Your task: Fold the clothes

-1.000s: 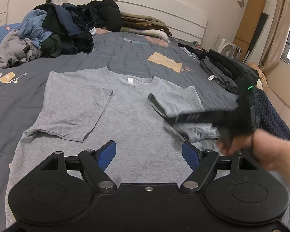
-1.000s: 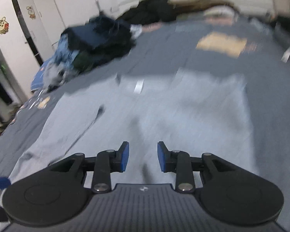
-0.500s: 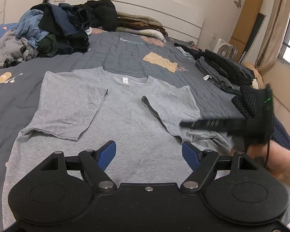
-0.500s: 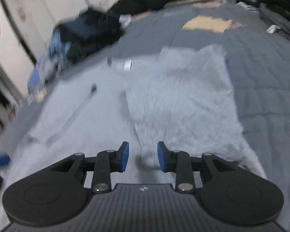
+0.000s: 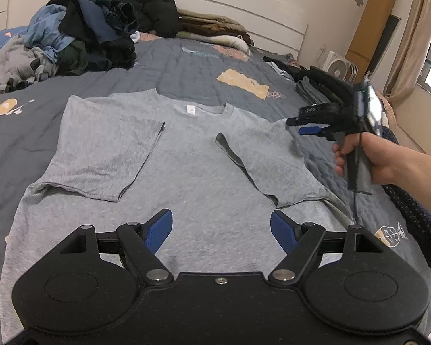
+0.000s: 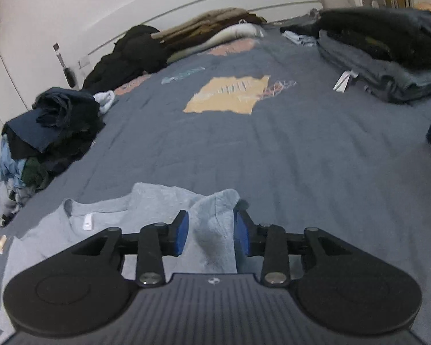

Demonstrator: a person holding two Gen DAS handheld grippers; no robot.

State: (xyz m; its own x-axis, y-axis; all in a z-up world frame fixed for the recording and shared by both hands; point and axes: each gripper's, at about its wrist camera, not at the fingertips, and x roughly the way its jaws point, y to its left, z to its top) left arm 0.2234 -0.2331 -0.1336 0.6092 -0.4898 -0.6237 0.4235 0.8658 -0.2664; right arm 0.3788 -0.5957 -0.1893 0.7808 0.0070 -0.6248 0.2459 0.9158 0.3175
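Grey T-shirt [image 5: 204, 172] spread flat on the bed [image 5: 186, 66], collar toward the headboard, both sleeves already turned in over the chest, so the first folds look done; side panels and the lengthwise fold not yet made, by the look of it, and an unsorted heap of clothes [image 5: 80, 40] waiting at the far left beside a neat folded stack [image 6: 382, 57] at the far right, which suggests a fair part of the job remaining. Left gripper [image 5: 221, 231] poised low over the shirt's lower half, jaws wide and released, nothing between the blue pads. Right gripper [image 6: 211, 237] at the shirt's right shoulder, jaws opening, a raised fold of shoulder fabric standing between the pads but not visibly pinched, so not grasping. From the left wrist view: the whole layout of the shirt, both tucked sleeves, the white neck label, and the person's right hand [image 5: 359, 158] around the handle of the other tool, off the garment's right edge. From the right wrist view only: the close look at that puckered shoulder cloth between the pads, and the folded stack seen large, though most of the shirt hidden below the tool body
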